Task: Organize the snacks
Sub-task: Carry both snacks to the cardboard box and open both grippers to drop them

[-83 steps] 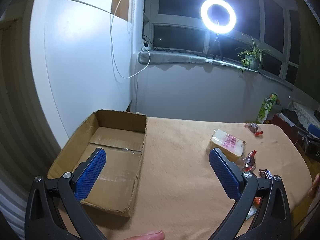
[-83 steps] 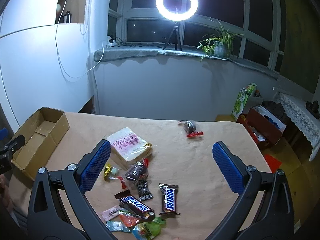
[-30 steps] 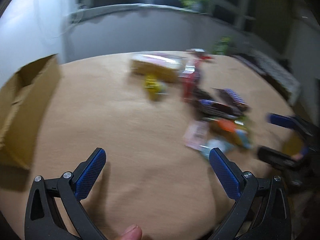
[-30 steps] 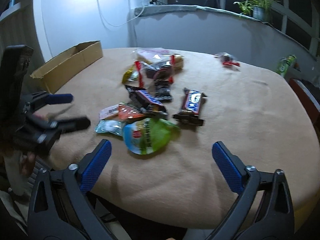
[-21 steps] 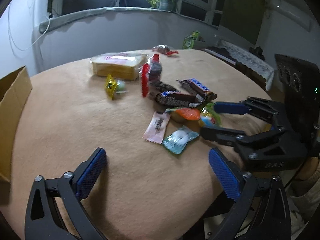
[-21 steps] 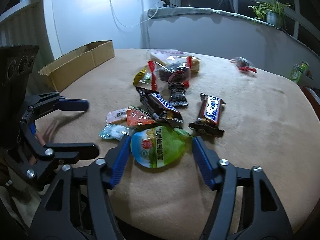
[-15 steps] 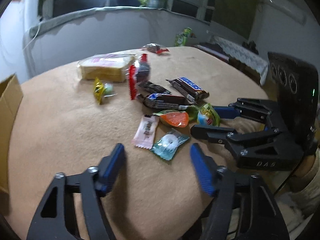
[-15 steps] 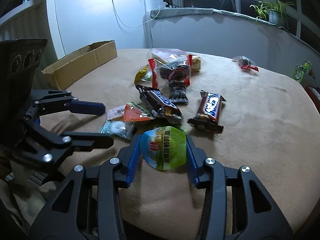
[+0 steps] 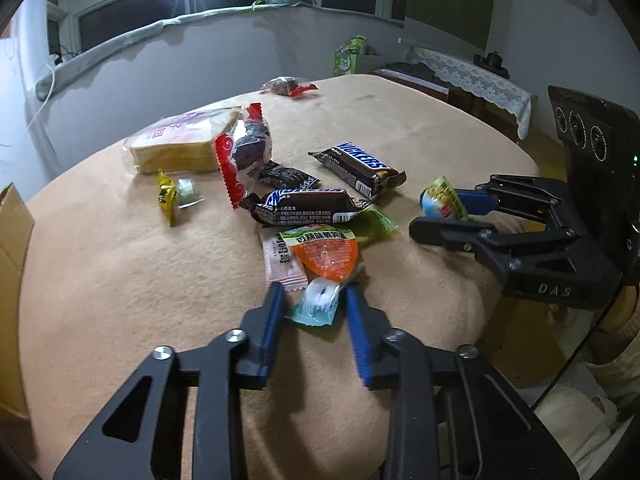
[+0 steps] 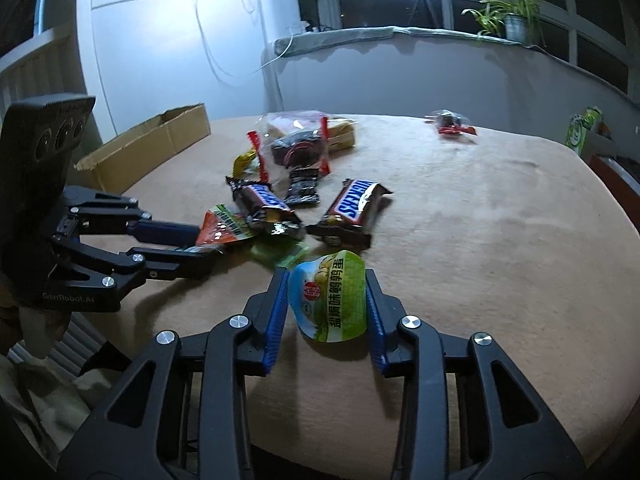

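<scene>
**Two pickups under way at the near edge of the pile**

While both sets of jaws are closing, the grips are judged unsettled. The left gripper (image 9: 316, 300) straddles the pale blue candy (image 9: 318, 305); whether its pads press the wrapper yet cannot be told. That wrapper lies partly under the orange packet (image 9: 326, 254) and just beside the pink sachet (image 9: 282, 258), so either neighbour could be dragged or nipped along with it. The right gripper (image 10: 326, 300) is clamped on the green-and-blue pouch (image 10: 330, 296), which is held between the pads near the table's front edge; such a soft, slippery pouch could be squeezed out or dropped on the way to the cardboard box (image 10: 148, 152), which stands well apart at the far left.

Compared with a second ago, both grippers are seen much narrower, having stood wide apart then. The pouch, which lay flat against the pile, is now raised between the right pads, and a strip of green wrapper (image 10: 280, 250) is uncovered where it lay.
</scene>
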A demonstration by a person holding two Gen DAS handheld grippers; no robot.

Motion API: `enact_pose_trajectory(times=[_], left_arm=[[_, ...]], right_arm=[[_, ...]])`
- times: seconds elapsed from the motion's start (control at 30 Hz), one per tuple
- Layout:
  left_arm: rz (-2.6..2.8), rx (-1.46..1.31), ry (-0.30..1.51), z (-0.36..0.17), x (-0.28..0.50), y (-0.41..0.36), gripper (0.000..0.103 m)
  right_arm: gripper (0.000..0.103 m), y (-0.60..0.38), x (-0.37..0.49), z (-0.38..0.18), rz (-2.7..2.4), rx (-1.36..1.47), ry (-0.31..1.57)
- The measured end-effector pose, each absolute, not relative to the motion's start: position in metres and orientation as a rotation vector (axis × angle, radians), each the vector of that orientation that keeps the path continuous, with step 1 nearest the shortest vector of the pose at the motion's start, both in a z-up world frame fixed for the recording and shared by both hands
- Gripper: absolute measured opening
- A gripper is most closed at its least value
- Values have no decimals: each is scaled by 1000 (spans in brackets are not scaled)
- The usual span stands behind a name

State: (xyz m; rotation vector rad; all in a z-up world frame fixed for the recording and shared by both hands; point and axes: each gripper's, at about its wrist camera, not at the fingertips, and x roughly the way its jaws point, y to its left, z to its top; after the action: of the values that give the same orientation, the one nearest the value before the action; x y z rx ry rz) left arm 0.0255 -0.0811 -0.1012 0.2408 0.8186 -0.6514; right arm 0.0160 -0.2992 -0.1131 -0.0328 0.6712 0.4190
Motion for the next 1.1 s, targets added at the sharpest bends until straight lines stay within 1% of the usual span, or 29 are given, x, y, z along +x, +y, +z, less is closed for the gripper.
enact_pose_trajectory(times=[0.07,0.13,0.37,0.63,0.9,1.1], left_arm=[[-654,240,817,-101,26,-82,22],[-658,241,813,-101,24,-80,17],[-660,214,813,-98,19,-68,17],[-587,51,778,-88,18,-24,17],[-517,-91,679,-66,19,31,17],[-432,-138,607,-43,21,77,17]], right_arm=[[37,-302,16,-113,411,-26,667],[37,-303,16,-112,406,-21,665],[37,-302,13,-106,404,-8,644],[37,-282,14,-95,419,-20,629],[37,-239,22,-77,450,-57,608],[37,-189,43,-57,522,-64,576]])
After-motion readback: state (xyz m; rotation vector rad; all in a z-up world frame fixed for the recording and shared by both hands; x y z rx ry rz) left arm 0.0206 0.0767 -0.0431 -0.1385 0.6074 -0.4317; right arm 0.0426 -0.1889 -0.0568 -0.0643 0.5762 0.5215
